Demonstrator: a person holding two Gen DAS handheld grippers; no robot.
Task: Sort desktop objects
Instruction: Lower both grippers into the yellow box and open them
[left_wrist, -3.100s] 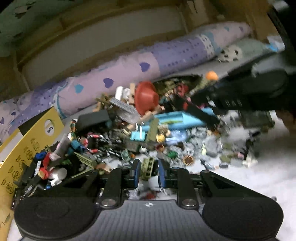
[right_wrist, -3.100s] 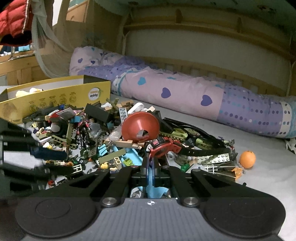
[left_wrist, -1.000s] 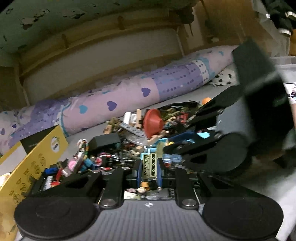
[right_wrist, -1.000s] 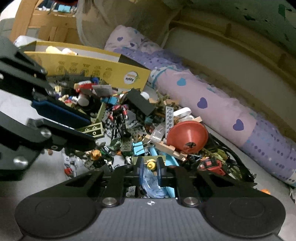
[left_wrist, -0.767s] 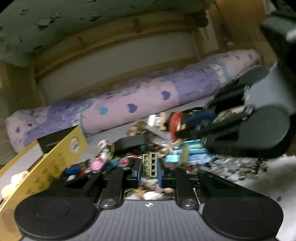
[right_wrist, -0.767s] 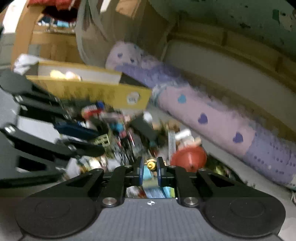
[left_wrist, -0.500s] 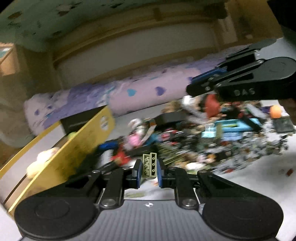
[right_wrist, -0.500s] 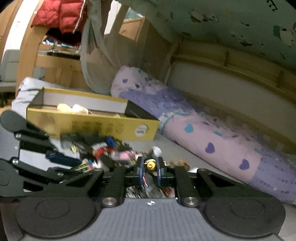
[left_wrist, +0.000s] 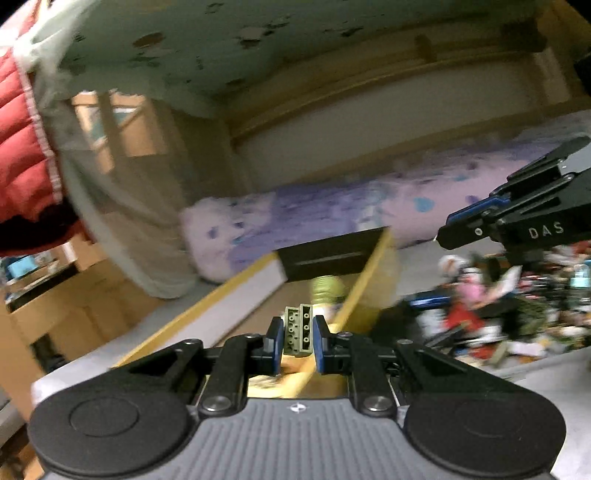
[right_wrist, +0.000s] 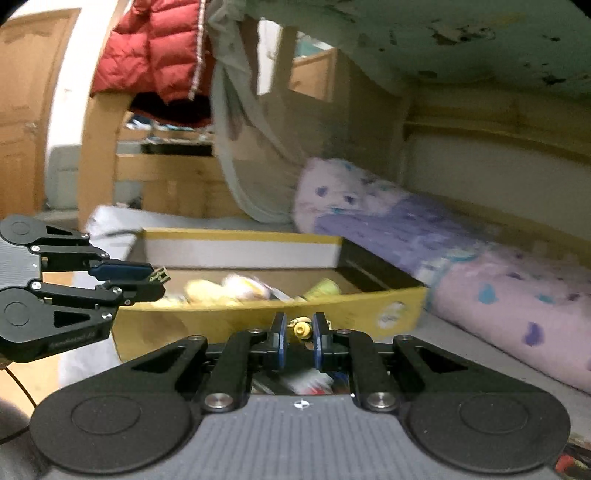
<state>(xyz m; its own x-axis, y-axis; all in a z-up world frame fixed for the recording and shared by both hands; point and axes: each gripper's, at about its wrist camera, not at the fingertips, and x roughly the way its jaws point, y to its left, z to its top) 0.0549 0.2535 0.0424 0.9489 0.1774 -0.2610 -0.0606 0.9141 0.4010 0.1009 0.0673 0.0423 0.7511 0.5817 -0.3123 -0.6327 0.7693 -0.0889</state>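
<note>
Since half a second ago, both grippers are swung from the blurred toy pile (left_wrist: 517, 314) toward the yellow cardboard box (right_wrist: 266, 310), olive-green studded brick (left_wrist: 297, 329) clamped in left gripper (left_wrist: 297, 341), small yellow toy piece (right_wrist: 301, 328) pinched in right gripper (right_wrist: 298, 334).

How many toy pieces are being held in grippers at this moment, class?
2. An olive-green brick sits in the left gripper, over the yellow box. A small yellow piece sits in the right gripper, near the box's front wall.
</note>
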